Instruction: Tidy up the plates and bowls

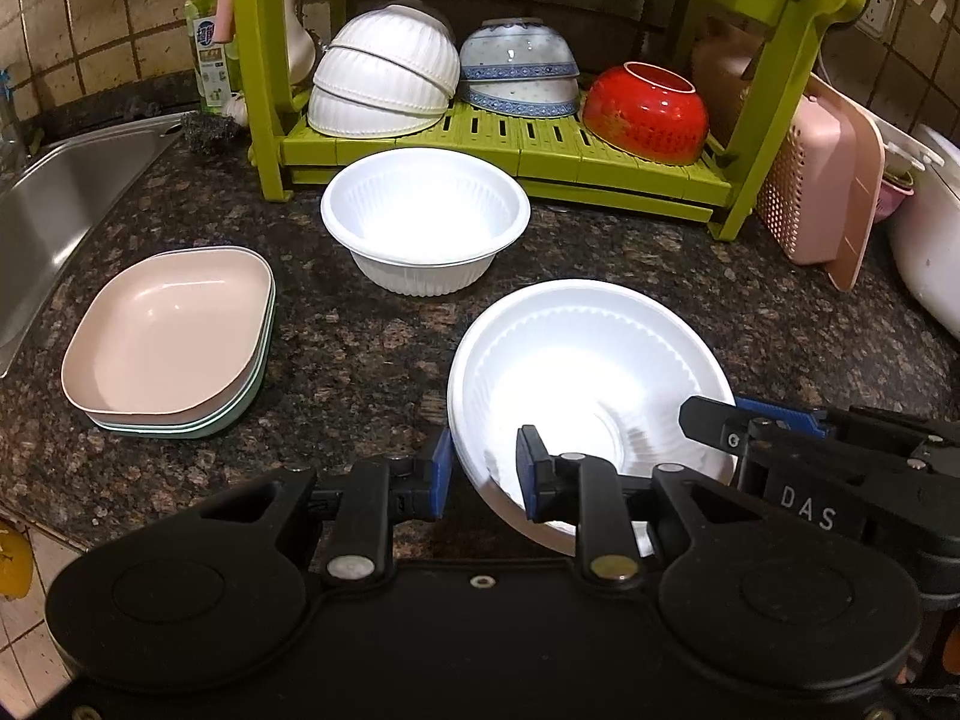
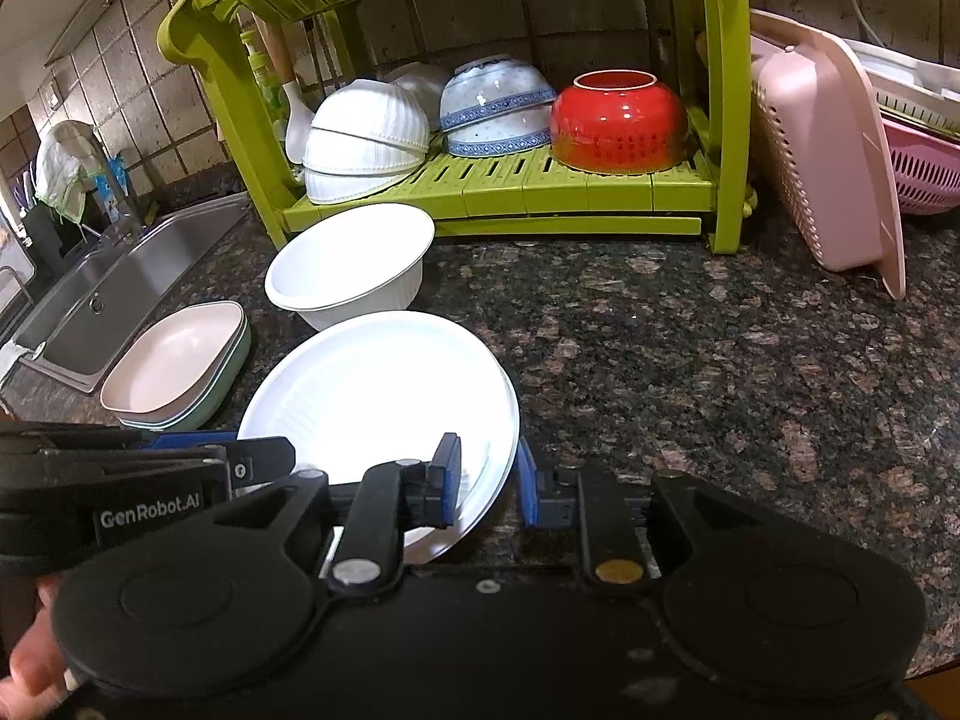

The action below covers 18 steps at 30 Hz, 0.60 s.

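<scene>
The wide white disposable plastic bowl (image 1: 591, 372) sits near the front edge of the dark speckled granite tabletop (image 1: 360, 336), mouth tilted up and slightly toward the back; being round, it has no long axis. Both claws straddle its rim. The left claw (image 1: 483, 471) has one blue pad outside the near-left wall and the other inside the bowl, with the jaws only partly closed, so whether they press the rim cannot be told. The right claw (image 2: 489, 480) likewise has one pad inside the near-right rim and one outside, a gap showing between pad and plastic.

Just behind this bowl stands a deeper white ribbed plastic bowl (image 1: 426, 222), upright, mouth up, close to the foot of the lime-green plastic dish rack (image 1: 498, 144) at the tabletop's back edge. On the rack's lower shelf lie stacked white ribbed ceramic bowls (image 1: 384, 72) tipped on their sides, two blue-and-white patterned bowls (image 1: 519, 69) upside down, and a red glossy bowl (image 1: 645, 111) also inverted.

Toward the left edge, beside the stainless steel sink (image 1: 60, 204), rests a stack of rounded-square shallow plates (image 1: 171, 336), pink on top and pale green below. At the right stands a pink perforated plastic basket (image 1: 816, 180) leaning on edge.
</scene>
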{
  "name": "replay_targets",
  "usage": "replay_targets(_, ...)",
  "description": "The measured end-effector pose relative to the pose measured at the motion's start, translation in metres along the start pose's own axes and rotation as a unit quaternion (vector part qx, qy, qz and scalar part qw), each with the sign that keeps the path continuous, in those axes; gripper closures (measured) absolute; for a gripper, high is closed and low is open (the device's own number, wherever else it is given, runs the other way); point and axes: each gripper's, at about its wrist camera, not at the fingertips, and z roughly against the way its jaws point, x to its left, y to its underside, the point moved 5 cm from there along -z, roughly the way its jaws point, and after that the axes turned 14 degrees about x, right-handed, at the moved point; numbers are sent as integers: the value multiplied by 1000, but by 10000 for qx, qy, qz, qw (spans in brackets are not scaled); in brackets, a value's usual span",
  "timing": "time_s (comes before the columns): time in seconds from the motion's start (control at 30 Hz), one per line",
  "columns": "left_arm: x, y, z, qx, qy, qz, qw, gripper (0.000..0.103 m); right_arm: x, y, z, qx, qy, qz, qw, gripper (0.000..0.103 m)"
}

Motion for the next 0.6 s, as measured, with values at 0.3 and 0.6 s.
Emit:
replay_targets(0.3, 1, -1, 1, -62, 56, 58, 9999, 69, 1, -2, 1, -86, -41, 2, 10000, 68)
replay_targets(0.6, 3, -5, 9, -297, 127, 153, 9994, 50, 2, -4, 3, -228, -97, 17, 9997, 64)
